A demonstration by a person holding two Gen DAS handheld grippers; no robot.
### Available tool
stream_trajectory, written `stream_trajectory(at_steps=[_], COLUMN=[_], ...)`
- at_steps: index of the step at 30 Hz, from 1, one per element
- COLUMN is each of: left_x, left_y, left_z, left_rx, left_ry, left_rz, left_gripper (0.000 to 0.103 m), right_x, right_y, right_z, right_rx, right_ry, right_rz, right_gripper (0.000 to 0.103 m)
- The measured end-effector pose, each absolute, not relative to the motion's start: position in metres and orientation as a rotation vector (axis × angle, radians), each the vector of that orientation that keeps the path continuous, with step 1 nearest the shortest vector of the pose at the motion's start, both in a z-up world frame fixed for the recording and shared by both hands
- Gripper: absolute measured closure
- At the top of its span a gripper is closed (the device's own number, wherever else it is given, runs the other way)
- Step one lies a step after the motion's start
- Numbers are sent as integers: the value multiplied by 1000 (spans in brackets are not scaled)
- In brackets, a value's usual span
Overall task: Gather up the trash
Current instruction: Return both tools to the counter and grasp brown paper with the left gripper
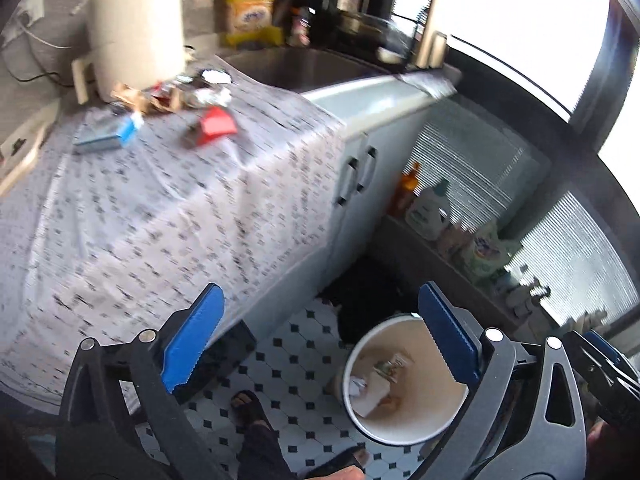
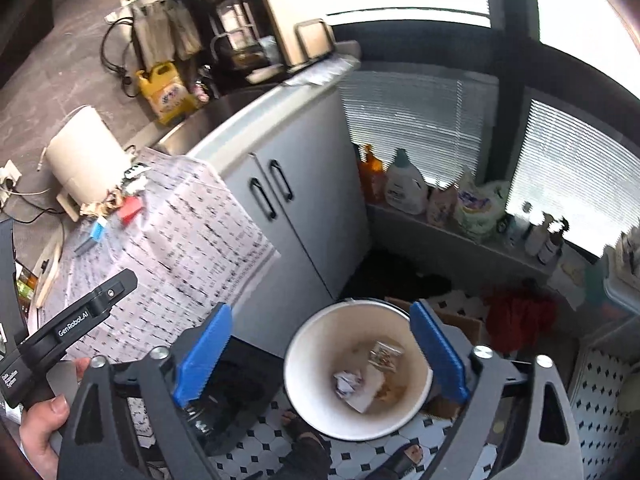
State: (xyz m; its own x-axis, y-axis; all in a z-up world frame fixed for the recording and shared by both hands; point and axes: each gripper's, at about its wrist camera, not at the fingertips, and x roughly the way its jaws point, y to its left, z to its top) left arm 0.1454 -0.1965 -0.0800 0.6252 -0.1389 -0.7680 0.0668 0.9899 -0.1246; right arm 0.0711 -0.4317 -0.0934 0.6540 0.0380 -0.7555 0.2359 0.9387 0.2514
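A white bin (image 1: 362, 344) stands on the tiled floor, holding crumpled paper and wrappers; it also shows in the right wrist view (image 2: 316, 328). My left gripper (image 1: 320, 340) is open and empty, above the counter's edge and the bin. My right gripper (image 2: 320, 354) is open and empty, directly above the bin. On the paper-covered counter (image 1: 160, 208) lie a red carton (image 1: 216, 124), a blue box (image 1: 106, 136) and a heap of crumpled wrappers (image 1: 168, 94). The heap also shows in the right wrist view (image 2: 116, 200).
A white appliance (image 1: 136, 28) stands behind the trash. A sink (image 1: 304, 66) and a yellow detergent jug (image 1: 250, 8) lie beyond. Cabinet doors (image 2: 288, 208) face the bin. Bottles (image 2: 404, 188) line a low ledge by the window. My sandalled feet (image 2: 308, 440) are beside the bin.
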Motion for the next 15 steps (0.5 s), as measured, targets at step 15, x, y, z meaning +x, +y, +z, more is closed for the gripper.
stream_trajectory(at_steps=[15], left_x=[193], left_y=[-87], left_z=[-42], left_rx=[-151], left_ry=[789], left_rz=[25], left_gripper=[6], right_x=[152], right_y=[-343], right_z=[-60], right_rx=[289], right_ry=[793], right_rz=[11], right_gripper=[8])
